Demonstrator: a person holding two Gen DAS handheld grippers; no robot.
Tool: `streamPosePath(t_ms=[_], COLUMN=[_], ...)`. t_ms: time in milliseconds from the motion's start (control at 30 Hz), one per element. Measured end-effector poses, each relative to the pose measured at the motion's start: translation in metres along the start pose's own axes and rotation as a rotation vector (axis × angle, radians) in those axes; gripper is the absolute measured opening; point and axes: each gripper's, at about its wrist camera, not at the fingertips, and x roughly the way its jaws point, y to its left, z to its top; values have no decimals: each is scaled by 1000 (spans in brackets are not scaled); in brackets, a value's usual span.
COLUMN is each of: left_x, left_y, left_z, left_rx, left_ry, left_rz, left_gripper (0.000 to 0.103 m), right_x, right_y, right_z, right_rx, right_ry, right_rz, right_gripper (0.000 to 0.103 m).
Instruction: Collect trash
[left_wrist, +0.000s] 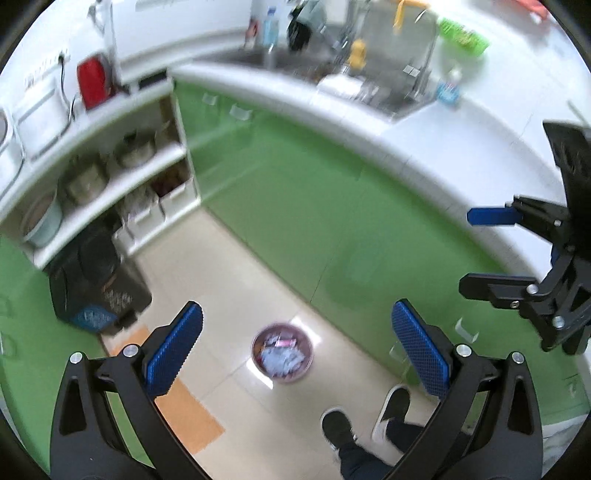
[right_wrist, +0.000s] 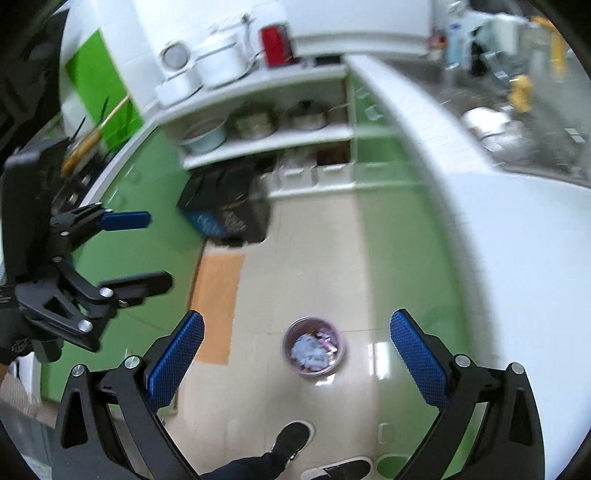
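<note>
Trash sits in a small round bin (left_wrist: 282, 352) on the tiled floor (left_wrist: 236, 280), in the aisle between the green cabinet fronts (left_wrist: 295, 192), just ahead of the person's shoes (left_wrist: 338, 424). Crumpled paper and a pink scrap fill it close to the rim.

Both tools are held high above it. The left hand-held gripper (left_wrist: 295, 343) has its blue pads spread wide with nothing between them, and the right hand-held gripper (right_wrist: 295, 350) is just as wide and just as empty. Each shows at the edge of the other's view, also spread apart.

Risks from here, as I judge them: the bin looks light, so a pinch on one side of its rim could tip it and spill the paper over the floor. Reaching down from this height, a finger could knock the bin sideways instead of straddling the rim. Both views are blurred, which suggests quick movement, so lining up may be poor. The white bench (right_wrist: 498, 229) edge stands close on the right and could catch that arm.
</note>
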Motion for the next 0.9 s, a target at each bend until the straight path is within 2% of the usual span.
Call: streamPosePath(t_ms=[200, 533, 767, 900], left_x=[-43, -71, -73, -68], left_y=[-49, -139, -198, -231], left_z=[47, 98, 117, 122], left_rx=[27, 138, 182, 207], left_ry=[-82, -129, -129, -122], left_rz=[-84, -193, -208, -204], left_gripper=[100, 100, 100, 100], right_x=[-81, -197, -247, -260], right_y=[-30, -84, -113, -127], right_z=[-9, -52, -77, -89], right_rx=[106, 370, 497, 530], right_ry=[-99, -187, -248, -247], right_rz=[-153, -435, -532, -555], right_gripper=[97, 97, 97, 97])
